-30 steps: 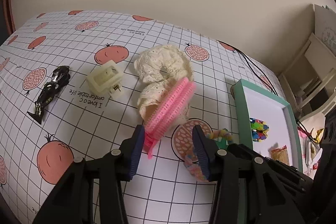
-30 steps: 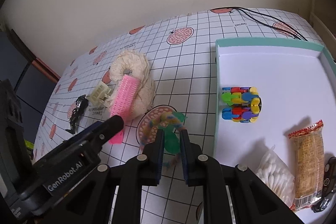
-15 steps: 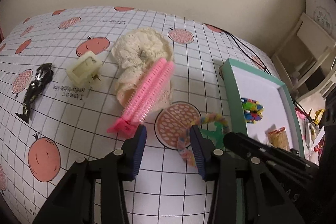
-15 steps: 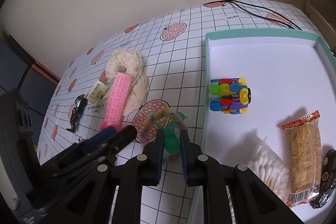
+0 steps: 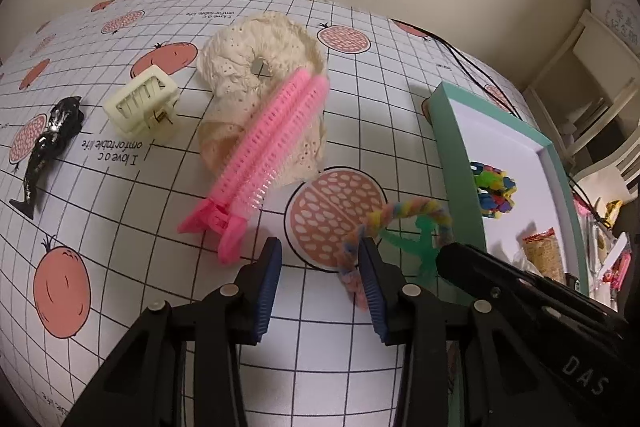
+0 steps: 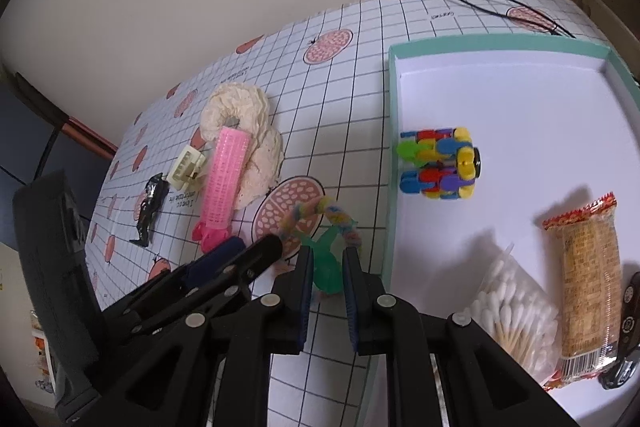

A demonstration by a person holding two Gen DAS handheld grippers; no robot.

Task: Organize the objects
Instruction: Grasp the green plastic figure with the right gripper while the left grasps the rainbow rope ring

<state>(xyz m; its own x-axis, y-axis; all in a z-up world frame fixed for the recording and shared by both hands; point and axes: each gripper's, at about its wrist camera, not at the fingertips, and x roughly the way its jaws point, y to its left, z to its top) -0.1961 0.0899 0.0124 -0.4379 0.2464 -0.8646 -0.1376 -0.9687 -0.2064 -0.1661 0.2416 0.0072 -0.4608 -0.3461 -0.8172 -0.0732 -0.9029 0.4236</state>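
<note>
Left tongs (image 5: 320,259) are closing with nothing between them, just below the pink hair clip (image 5: 264,147), which lies on the desk (image 5: 120,227) across a cream scrunchie (image 5: 260,67), handle end nearest. Right tongs (image 6: 326,259) clamp a green toy (image 6: 326,267).

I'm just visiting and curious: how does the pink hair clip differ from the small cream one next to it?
The pink hair clip is long, slim and bristled; the cream claw clip is short and boxy. The pink hair clip lies partly on the cream lace scrunchie; the cream claw clip sits directly on the tablecloth, apart from the scrunchie. Both are plastic hair clips, still outside the teal tray.
</note>
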